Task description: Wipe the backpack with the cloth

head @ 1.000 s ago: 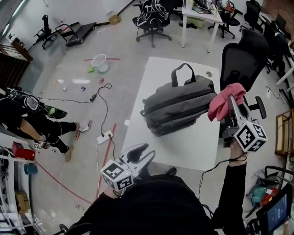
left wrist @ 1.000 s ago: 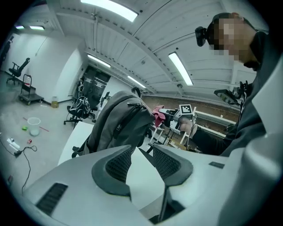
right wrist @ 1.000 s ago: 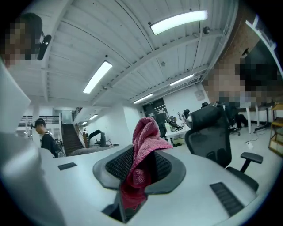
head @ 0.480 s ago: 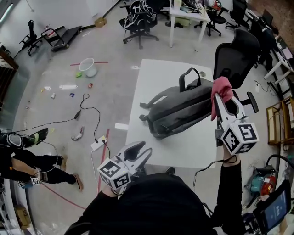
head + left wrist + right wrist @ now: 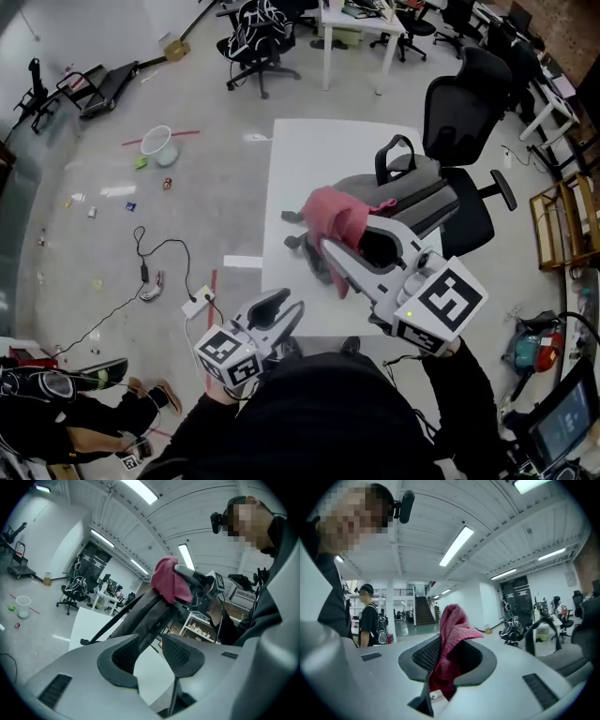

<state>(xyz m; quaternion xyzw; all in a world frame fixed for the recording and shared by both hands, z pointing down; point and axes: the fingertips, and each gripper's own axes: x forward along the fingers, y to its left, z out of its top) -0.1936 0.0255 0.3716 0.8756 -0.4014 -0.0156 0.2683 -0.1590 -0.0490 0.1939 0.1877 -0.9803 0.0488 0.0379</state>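
A grey backpack (image 5: 417,192) lies on the white table (image 5: 309,155), its carry handle (image 5: 394,155) standing up. My right gripper (image 5: 345,236) is shut on a pink cloth (image 5: 333,216) and holds it over the backpack's left, near end. In the right gripper view the cloth (image 5: 451,625) is pinched between the jaws of that gripper (image 5: 447,656), with the backpack handle (image 5: 539,630) off to the right. My left gripper (image 5: 286,307) hovers open at the table's near edge, nothing in it. From the left gripper (image 5: 150,651) view, the backpack (image 5: 140,616) and the cloth (image 5: 168,581) lie ahead.
A black office chair (image 5: 469,103) stands against the table's far right side. More chairs and desks (image 5: 258,28) fill the back. A white bucket (image 5: 157,145), cables and a power strip (image 5: 199,298) lie on the floor at left. A person (image 5: 56,431) sits at lower left.
My right gripper has swung the pink cloth leftwards, from the backpack's right end to over its left end. The left gripper has shifted only a little near the table edge.
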